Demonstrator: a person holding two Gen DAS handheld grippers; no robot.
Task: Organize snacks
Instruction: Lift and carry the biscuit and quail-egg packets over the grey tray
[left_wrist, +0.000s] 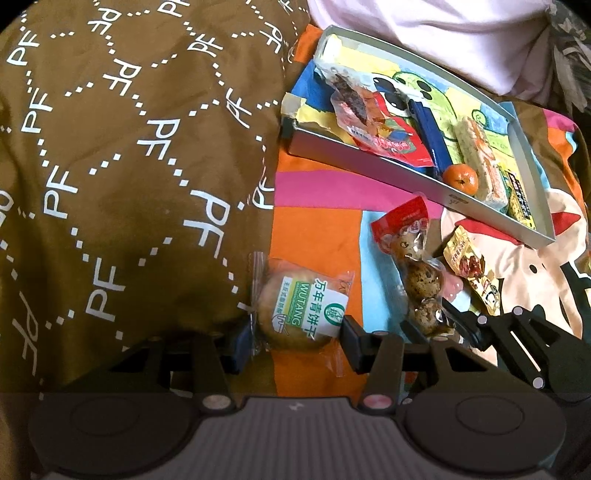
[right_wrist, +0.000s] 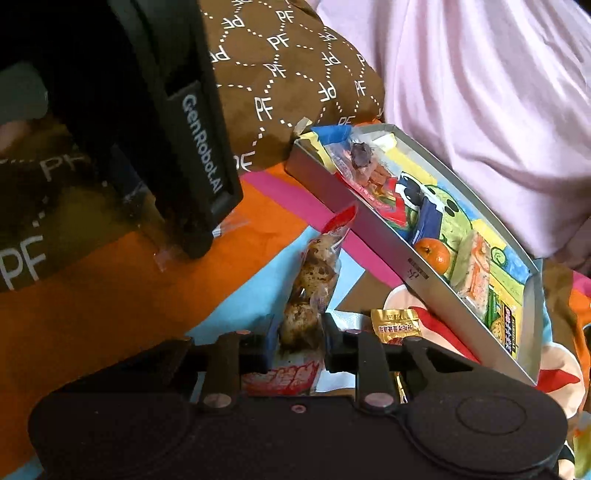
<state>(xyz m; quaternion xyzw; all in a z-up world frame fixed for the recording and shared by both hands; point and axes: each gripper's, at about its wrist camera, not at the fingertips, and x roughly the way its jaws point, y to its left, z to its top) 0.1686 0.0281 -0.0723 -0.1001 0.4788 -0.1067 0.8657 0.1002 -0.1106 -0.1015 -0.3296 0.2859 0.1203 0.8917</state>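
With my left gripper (left_wrist: 295, 341) spread around the biscuit packet (left_wrist: 301, 308) and my right gripper (right_wrist: 297, 341) clamping the quail-egg pouch (right_wrist: 314, 284) on the bedspread (left_wrist: 317, 229), lifting both into the tray (left_wrist: 369, 170) looks next.

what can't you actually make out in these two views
- Left wrist view: whether the left gripper actually pinches the biscuit packet; the near edge of the packet lies between the fingers.
- Right wrist view: the lower end of the quail egg packet is hidden by the right gripper.
- Right wrist view: the gold snack packet is half covered by the gripper finger.
- Both views: print on packets in the tray is too small to read.
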